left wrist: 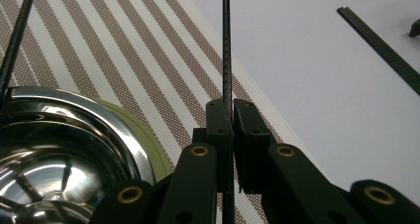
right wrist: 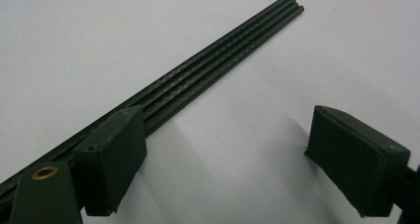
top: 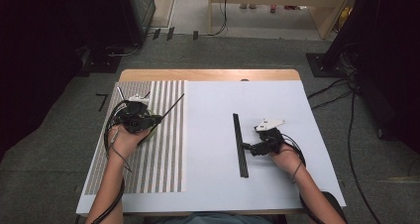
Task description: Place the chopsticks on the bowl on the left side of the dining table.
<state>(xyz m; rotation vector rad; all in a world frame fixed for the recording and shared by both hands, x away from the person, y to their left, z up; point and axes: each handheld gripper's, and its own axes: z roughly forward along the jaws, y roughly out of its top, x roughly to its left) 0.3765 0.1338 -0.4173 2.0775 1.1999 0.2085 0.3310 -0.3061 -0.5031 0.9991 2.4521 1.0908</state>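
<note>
Black thin rod (left wrist: 226, 50) clamped in left gripper (left wrist: 232, 116), over striped mat's (left wrist: 124, 60) edge | right gripper (right wrist: 225, 159) spread wide, bundle of black rods (right wrist: 208, 70) against one jaw | bare white tabletop (right wrist: 124, 30) beyond

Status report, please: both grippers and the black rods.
Left gripper shut on one thin black rod above striped mat. Right gripper open beside rod bundle. Steel bowl close left.

— Where does everything sit on the table (top: 277, 184)?

— My left gripper (top: 159, 118) is over the placemat (top: 163, 159) at the table's left, pinching one rod (top: 174, 104), a bowl (left wrist: 59, 149) just beside it. To the right, on bare table, lies the rod bundle (top: 240, 144); my right gripper (top: 246, 147) rests against its right side.
</note>
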